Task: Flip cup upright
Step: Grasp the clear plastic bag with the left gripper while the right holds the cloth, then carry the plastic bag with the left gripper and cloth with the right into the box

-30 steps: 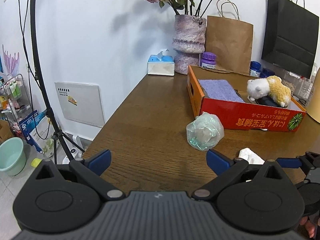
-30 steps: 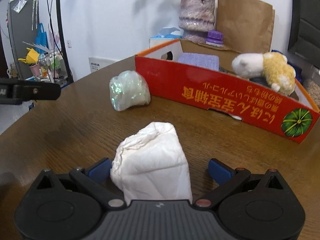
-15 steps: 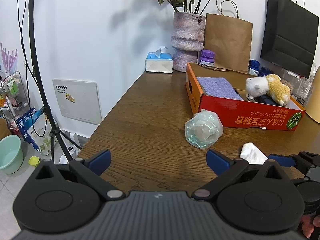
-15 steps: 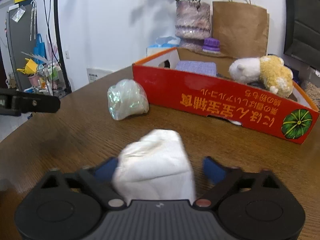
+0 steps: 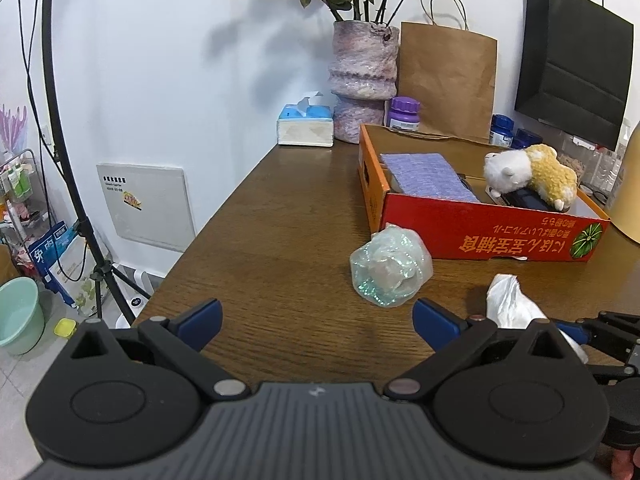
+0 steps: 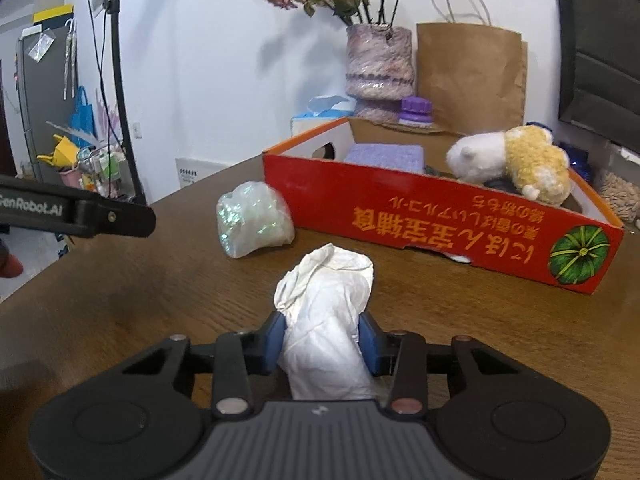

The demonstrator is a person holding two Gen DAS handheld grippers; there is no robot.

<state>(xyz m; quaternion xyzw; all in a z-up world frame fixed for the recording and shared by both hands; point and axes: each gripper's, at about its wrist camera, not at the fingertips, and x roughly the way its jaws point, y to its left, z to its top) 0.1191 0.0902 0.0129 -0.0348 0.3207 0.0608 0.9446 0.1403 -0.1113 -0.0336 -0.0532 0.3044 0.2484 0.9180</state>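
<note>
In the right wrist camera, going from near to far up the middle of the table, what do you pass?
Right gripper shut on the white crumpled cup → shiny plastic-wrapped bundle → red cardboard box → vase of dried flowers at the wall.

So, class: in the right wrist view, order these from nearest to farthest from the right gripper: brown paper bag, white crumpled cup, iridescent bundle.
1. White crumpled cup, clamped in the right gripper.
2. Iridescent bundle, ahead, left.
3. Brown paper bag, against the back wall, right.
</note>
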